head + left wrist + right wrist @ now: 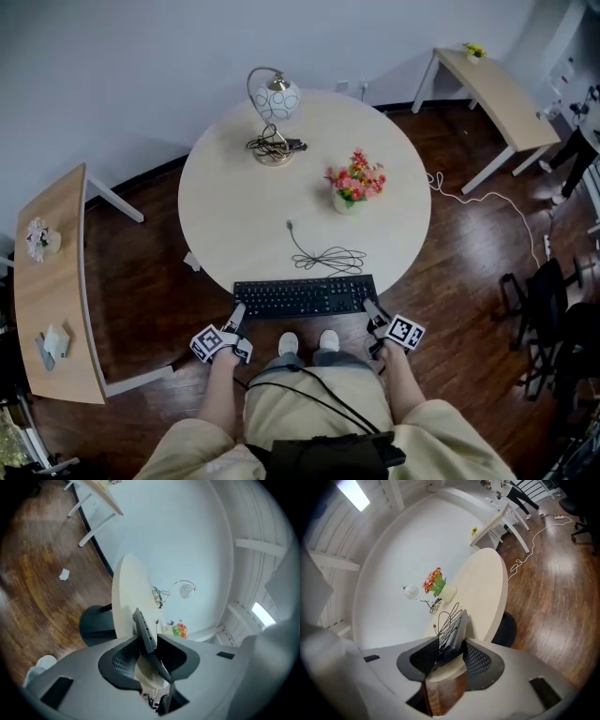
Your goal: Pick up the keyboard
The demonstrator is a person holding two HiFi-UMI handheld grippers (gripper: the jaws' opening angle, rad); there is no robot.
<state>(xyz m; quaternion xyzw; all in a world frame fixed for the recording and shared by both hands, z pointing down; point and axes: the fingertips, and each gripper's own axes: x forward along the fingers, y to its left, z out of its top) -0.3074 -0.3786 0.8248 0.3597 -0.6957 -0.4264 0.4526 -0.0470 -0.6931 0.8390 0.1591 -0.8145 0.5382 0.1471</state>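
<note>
Left tool [238, 317] and right tool [371, 311] each clamp one end of the keyboard [305, 296], likely for a level lift off the counter [234, 206].

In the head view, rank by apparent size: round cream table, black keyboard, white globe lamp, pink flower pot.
1. round cream table
2. black keyboard
3. white globe lamp and pink flower pot: look alike, unranked.
</note>
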